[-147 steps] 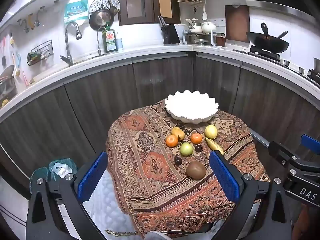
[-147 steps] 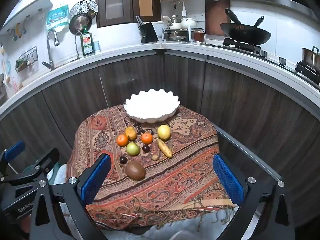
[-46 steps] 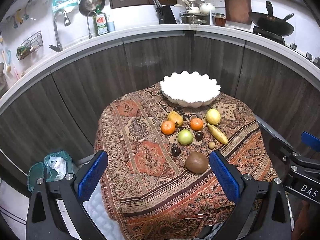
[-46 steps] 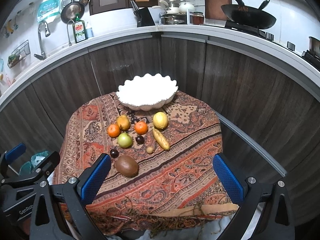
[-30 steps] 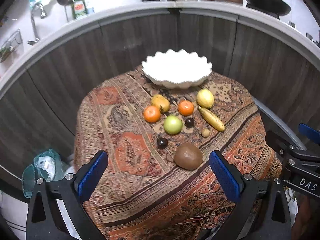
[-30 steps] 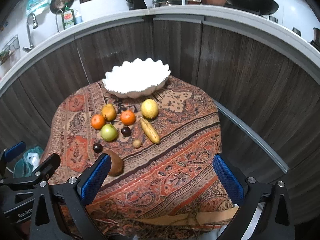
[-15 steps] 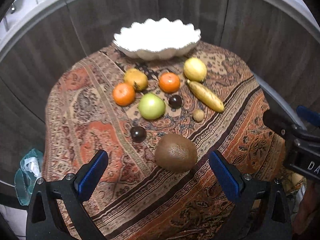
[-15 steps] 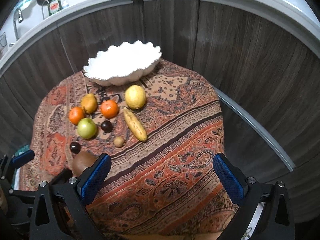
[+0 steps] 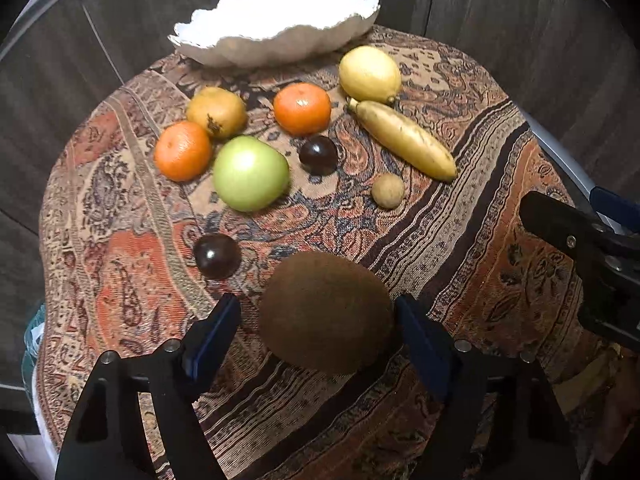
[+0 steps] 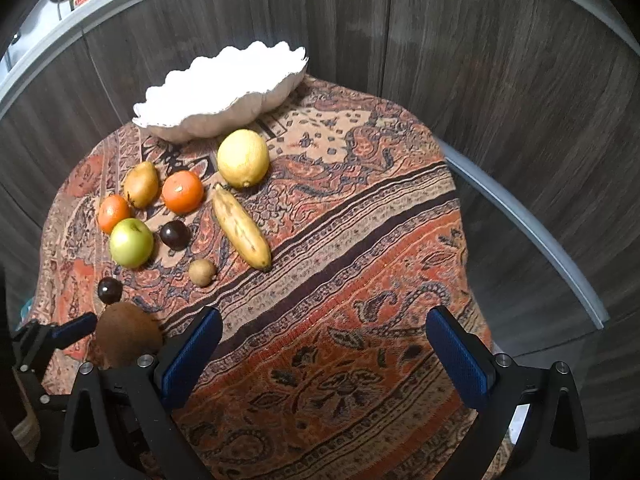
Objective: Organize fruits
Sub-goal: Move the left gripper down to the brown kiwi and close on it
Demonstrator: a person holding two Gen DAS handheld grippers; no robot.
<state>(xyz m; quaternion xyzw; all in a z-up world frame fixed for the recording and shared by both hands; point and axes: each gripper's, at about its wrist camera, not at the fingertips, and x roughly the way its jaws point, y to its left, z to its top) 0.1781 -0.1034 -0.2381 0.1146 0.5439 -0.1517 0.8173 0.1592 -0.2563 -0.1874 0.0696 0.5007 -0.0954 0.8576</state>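
Note:
A brown kiwi (image 9: 326,312) lies on the patterned cloth between the blue pads of my left gripper (image 9: 320,322), which is open around it, the right pad at its side. It also shows in the right wrist view (image 10: 128,334). Beyond lie a green apple (image 9: 250,173), two oranges (image 9: 303,109), a pear (image 9: 216,112), a lemon (image 9: 369,75), a banana (image 9: 404,140), two dark plums (image 9: 217,255) and a small brown fruit (image 9: 387,196). An empty white scalloped bowl (image 9: 276,26) stands at the back. My right gripper (image 10: 324,354) is open and empty over bare cloth.
The round table (image 10: 360,280) is small and the cloth hangs over its edges. Dark wooden cabinet fronts (image 10: 480,60) curve close behind it. A metal rail (image 10: 532,232) runs along the right side.
My left gripper has moved down and forward and its jaws now stand on either side of the kiwi. My right gripper has lowered toward the cloth on the right.

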